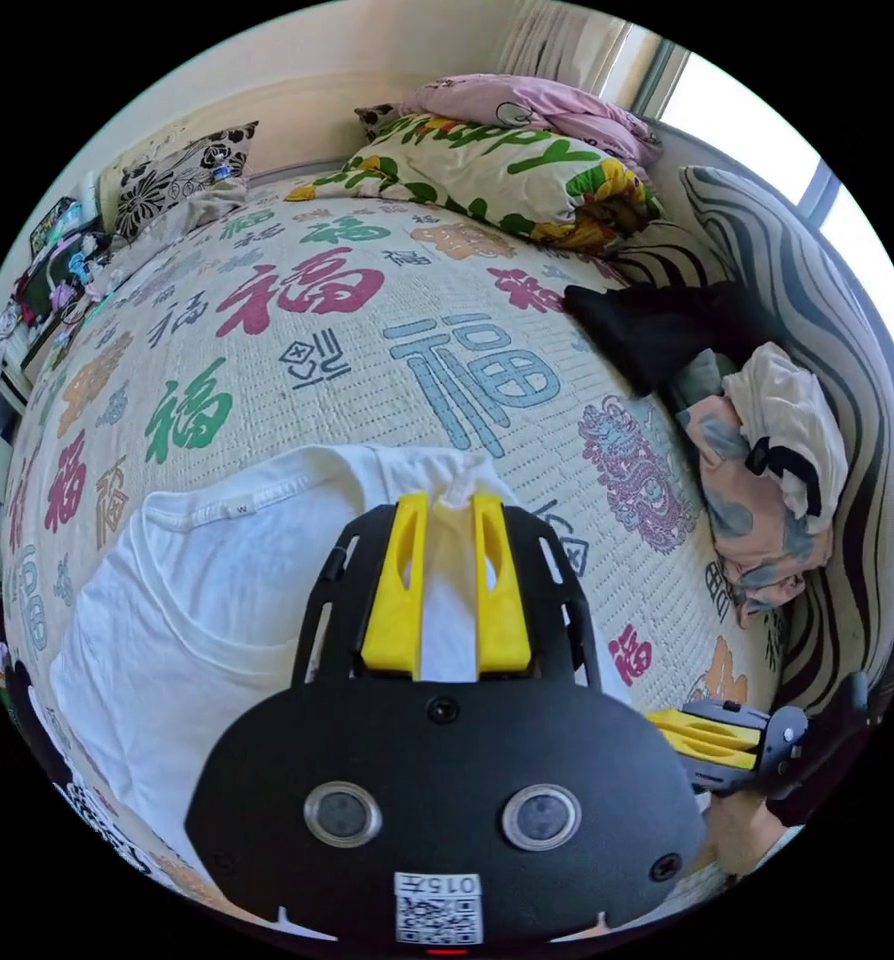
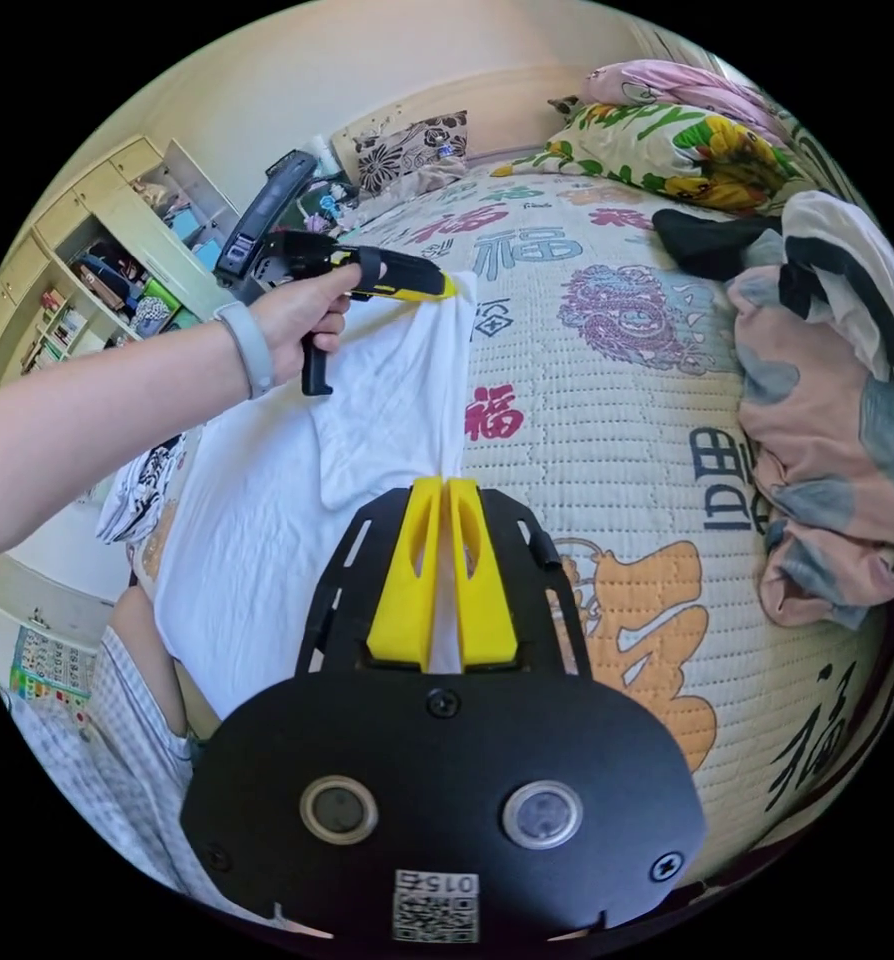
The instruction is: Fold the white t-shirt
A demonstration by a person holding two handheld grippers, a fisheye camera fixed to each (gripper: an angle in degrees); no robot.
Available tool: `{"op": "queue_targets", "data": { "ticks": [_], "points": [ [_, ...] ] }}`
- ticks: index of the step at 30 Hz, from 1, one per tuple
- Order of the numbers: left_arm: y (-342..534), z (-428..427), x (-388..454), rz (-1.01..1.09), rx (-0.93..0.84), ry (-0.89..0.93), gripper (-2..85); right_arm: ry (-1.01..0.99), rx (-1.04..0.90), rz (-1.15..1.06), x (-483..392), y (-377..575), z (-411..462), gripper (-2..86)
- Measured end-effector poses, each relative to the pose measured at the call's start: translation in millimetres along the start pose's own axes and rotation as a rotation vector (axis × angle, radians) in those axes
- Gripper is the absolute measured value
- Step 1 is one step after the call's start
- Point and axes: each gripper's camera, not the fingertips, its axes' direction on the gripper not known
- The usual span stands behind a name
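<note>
The white t-shirt (image 1: 197, 600) lies on the bed, collar toward the left in the left gripper view. My left gripper (image 1: 450, 500) is shut on a bunched edge of it near the shoulder. In the right gripper view the white t-shirt (image 2: 297, 480) stretches between both grippers along one side. My right gripper (image 2: 445, 485) is shut on that edge lower down, cloth pinched between the yellow jaws. The left gripper (image 2: 447, 287) appears there held by a hand, clamped on the shirt's far corner. The right gripper (image 1: 667, 735) shows at the lower right of the left gripper view.
A patterned bedspread (image 1: 387, 340) covers the bed. A heap of clothes (image 2: 827, 400) lies at the right, with a black garment (image 1: 657, 325) and flowered pillows (image 1: 497, 170) farther off. Shelves (image 2: 107, 270) stand beside the bed. A person's forearm (image 2: 97, 390) reaches across.
</note>
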Motion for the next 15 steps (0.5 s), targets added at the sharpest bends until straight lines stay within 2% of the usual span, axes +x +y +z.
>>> {"op": "queue_targets", "data": {
  "ticks": [3,6,9,13,15],
  "points": [
    [8,-26,-2,0.018,0.078,0.048,7.4,0.02,0.097,0.008,-2,1,-13,3.0],
    [32,-46,2,0.068,0.067,0.133,7.9,-0.04,0.135,-0.064,-14,-4,-17,4.4],
    [62,-58,-2,0.055,0.044,0.045,8.1,-0.105,0.072,-0.14,-33,-8,-2,5.9],
    [89,-50,-19,-0.013,-0.036,-0.028,7.0,-0.011,-0.034,-0.221,-58,-9,29,5.5],
    [96,-43,-26,-0.043,-0.096,-0.012,1.9,0.041,-0.049,-0.226,-62,-9,35,3.8]
  ]
}}
